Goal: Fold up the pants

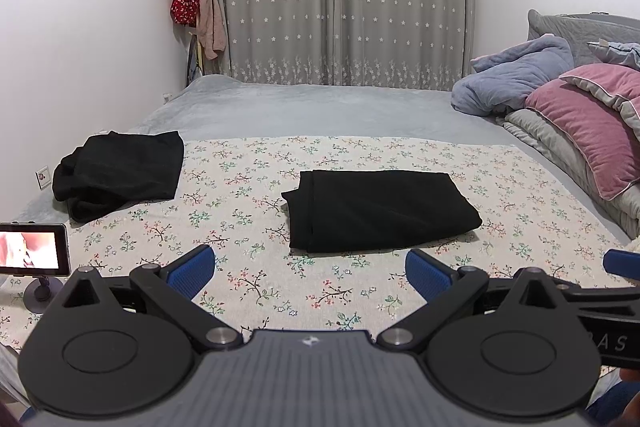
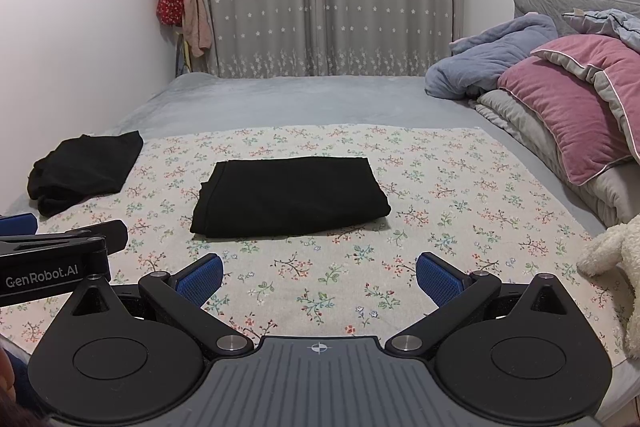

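The black pants lie folded into a flat rectangle in the middle of the flowered sheet that covers the near part of the bed, with nothing touching them. A second black garment, loosely bunched, sits well apart to the left, half on the sheet's edge and half on the grey bedding. Both grippers hang above the near edge of the sheet, short of the pants: the left gripper has its blue pads spread wide and holds nothing, and the right gripper is likewise spread and empty. A small screen on a stand sits at the far left, a pink pillow and blue blanket are piled at the right, and a white plush toy lies near the right edge
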Demonstrator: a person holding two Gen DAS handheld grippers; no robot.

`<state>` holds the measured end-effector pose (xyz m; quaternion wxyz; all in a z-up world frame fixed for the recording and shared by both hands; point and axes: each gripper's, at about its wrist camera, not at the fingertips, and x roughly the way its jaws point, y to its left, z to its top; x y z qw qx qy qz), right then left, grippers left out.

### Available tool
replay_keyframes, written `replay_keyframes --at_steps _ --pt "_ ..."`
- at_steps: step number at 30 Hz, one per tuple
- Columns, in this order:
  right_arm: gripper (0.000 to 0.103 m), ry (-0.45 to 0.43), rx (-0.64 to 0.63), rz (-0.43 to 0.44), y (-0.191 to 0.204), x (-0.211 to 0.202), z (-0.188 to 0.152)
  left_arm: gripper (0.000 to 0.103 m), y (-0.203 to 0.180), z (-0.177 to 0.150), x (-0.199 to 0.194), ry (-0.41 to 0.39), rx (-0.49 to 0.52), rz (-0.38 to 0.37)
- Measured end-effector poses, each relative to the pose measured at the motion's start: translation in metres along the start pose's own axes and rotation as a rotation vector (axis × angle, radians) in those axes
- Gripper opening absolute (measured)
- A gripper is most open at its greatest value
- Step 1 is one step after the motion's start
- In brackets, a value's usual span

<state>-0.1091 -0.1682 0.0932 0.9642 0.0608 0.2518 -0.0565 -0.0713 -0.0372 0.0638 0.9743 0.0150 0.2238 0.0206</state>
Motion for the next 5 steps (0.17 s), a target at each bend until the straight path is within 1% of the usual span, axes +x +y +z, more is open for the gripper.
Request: replay_keyframes --at_steps 5 --pt "0.103 0.002 -0.002 0.000 0.0003 0.0017 -0.0010 0.103 -0.0003 -0.0004 0.0020 0.004 0.003 0.004"
